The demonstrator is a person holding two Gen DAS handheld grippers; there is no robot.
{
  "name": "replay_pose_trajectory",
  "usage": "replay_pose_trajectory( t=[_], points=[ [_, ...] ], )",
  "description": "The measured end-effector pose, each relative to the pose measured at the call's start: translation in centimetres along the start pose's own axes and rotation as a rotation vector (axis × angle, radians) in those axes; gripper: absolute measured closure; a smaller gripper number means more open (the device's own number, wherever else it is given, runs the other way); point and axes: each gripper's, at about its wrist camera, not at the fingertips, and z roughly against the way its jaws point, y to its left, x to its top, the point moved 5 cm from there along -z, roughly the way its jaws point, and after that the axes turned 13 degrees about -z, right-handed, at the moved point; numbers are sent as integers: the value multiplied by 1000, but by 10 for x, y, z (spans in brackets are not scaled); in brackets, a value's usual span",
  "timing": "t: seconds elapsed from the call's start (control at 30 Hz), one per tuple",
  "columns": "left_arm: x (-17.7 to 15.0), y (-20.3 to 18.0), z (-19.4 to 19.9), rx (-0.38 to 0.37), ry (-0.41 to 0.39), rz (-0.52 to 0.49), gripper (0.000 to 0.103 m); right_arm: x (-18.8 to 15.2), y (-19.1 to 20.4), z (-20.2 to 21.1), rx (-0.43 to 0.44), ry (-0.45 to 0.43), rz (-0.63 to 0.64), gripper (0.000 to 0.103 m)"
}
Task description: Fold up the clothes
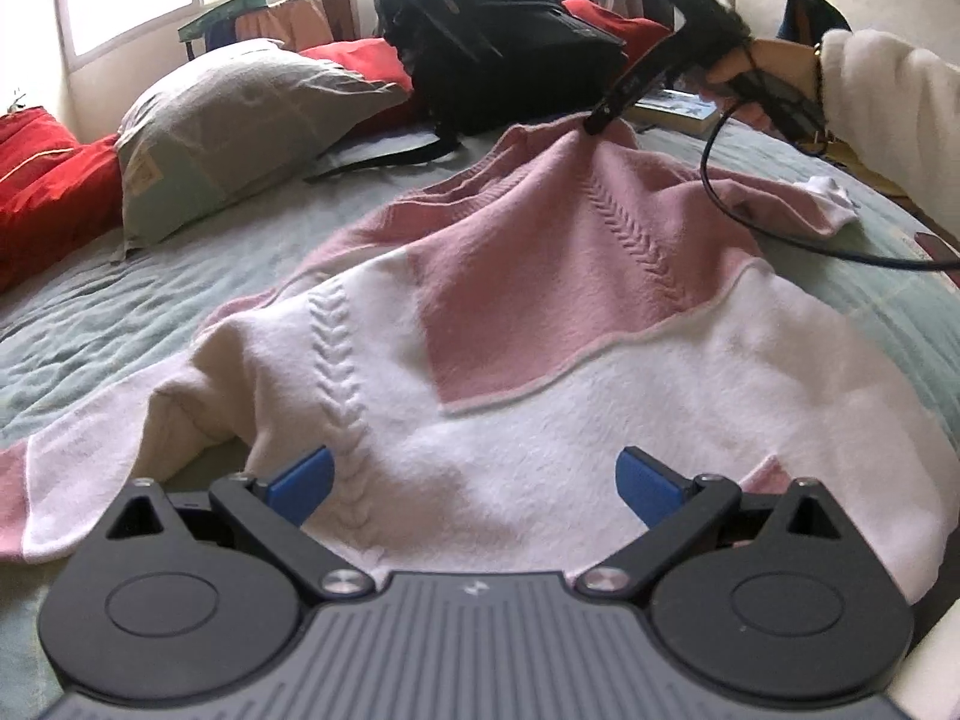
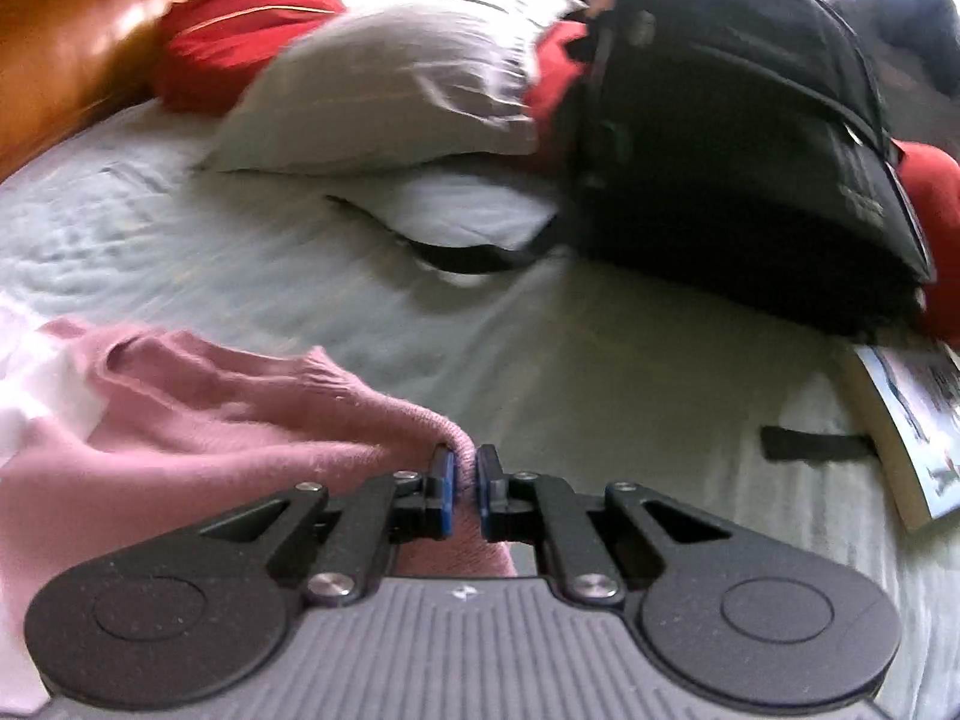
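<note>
A pink and white knitted sweater (image 1: pixel 540 312) lies spread on the pale green bed (image 1: pixel 120 300). My left gripper (image 1: pixel 474 480) is open, its blue pads hovering over the white part near the camera with nothing between them. My right gripper (image 2: pixel 465 468) is shut on a pink edge of the sweater (image 2: pixel 240 420), pinching a small fold. In the left wrist view the right gripper (image 1: pixel 600 120) shows at the sweater's far end, lifting that edge, held by a hand in a white fluffy sleeve (image 1: pixel 888 108).
A black backpack (image 1: pixel 498 30) sits at the head of the bed beside a grey pillow (image 1: pixel 240 132) and red cushions (image 1: pixel 48 180). A book (image 2: pixel 912 432) lies right of the sweater. A black cable (image 1: pixel 780 228) trails over the sweater's right sleeve.
</note>
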Motion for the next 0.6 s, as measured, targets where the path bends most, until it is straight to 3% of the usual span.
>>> replay_pose_trajectory(
  t=[0.17, 0.23, 0.37, 0.43, 0.6],
  points=[
    [-2, 2, 3, 3, 3, 6, 3, -10, 0, -43, -46, 72, -52, 92],
    [-4, 4, 5, 2, 4, 6, 3, -12, 1, -42, -51, 66, -69, 89],
    [-7, 8, 9, -11, 2, 15, 3, -6, -2, -7, -19, 7, -141, 81],
    [-8, 8, 10, -20, 2, 24, 3, -5, -1, 18, 16, -10, -185, 71],
    [-9, 2, 19, -28, -15, 23, 3, -39, 16, 90, 106, -53, -242, 53]
  ],
)
